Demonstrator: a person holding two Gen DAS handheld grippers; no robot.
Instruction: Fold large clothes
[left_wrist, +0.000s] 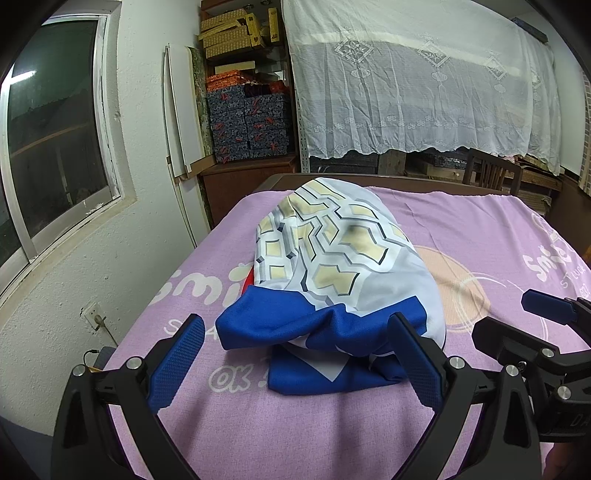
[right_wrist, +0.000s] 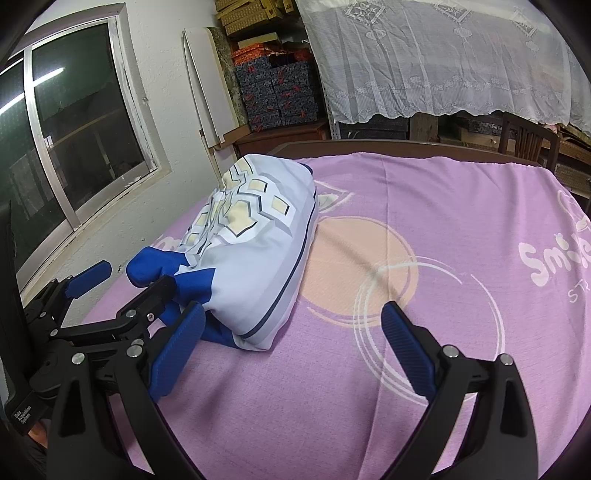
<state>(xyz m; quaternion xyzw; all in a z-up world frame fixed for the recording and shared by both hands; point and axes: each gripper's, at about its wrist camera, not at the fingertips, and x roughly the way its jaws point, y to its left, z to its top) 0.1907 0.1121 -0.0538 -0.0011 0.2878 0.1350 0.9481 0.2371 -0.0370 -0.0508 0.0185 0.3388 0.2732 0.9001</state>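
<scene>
Jersey (left_wrist: 332, 266): we have it bundled, blue hem loose; squaring remains.
Left gripper (left_wrist: 295, 354): jaws spread, empty.
Right gripper (right_wrist: 295, 343): jaws spread, empty.

Smooth satiny garment (left_wrist: 332, 258), matt woven pink blanket (left_wrist: 480, 406), ribbed blue plastic pads (left_wrist: 177, 365), sheer lace curtain (left_wrist: 406, 81)

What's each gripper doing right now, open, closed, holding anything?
Left gripper: open, holding nothing; the blue edge of the folded garment sits between its fingers.
Right gripper: open and empty, over the purple bedsheet beside the garment.
</scene>
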